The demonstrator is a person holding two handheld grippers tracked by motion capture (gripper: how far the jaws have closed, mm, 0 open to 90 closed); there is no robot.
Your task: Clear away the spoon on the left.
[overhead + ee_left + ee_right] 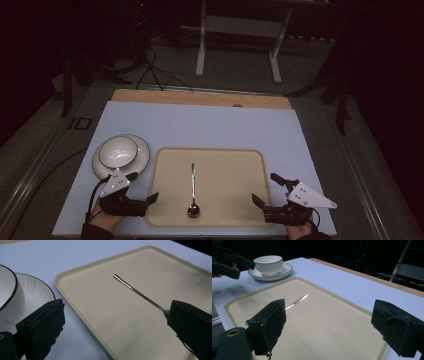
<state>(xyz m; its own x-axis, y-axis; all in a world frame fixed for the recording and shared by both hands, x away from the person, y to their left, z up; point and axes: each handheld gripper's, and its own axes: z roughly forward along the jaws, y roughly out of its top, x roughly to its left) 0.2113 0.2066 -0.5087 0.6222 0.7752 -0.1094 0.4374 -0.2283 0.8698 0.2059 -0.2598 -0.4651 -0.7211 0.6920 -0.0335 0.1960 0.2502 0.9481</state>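
A beige tray lies in the middle of the pale table. On it rests a metal spoon, bowl end toward me and handle pointing away. To the tray's left, a white dark-rimmed bowl sits on a white saucer. My left gripper is open at the tray's near left corner, and between its jaws I see the tray and the spoon. My right gripper is open at the near right corner, looking across the tray to the spoon and the bowl.
A wooden strip runs along the table's far edge. Beyond it a white metal stand and cables are on the dark floor. Bare table surface lies past the tray.
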